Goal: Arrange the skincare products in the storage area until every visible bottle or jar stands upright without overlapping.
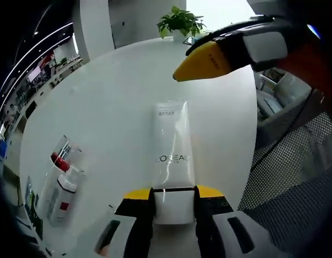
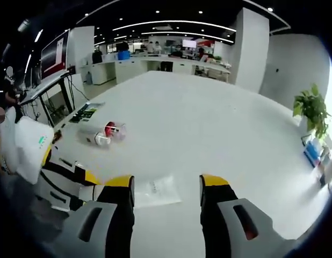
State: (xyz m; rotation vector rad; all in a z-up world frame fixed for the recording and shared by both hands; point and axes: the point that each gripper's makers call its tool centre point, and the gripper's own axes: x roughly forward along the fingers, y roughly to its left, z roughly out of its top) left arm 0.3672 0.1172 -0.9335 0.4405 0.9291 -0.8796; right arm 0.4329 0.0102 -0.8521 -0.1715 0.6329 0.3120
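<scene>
Left gripper view has the left claw (image 1: 174,207) clenched on the tube's (image 1: 172,153) cap end over the tabletop (image 1: 112,118), right claw (image 2: 167,196) released nearby, so standing it upright near the fallen bottles (image 1: 61,185) likely follows.

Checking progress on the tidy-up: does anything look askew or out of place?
Yes. Two bottles lie on their sides, touching, on the white table. The left gripper holds a white L'Oreal tube by its cap end, not standing.
</scene>
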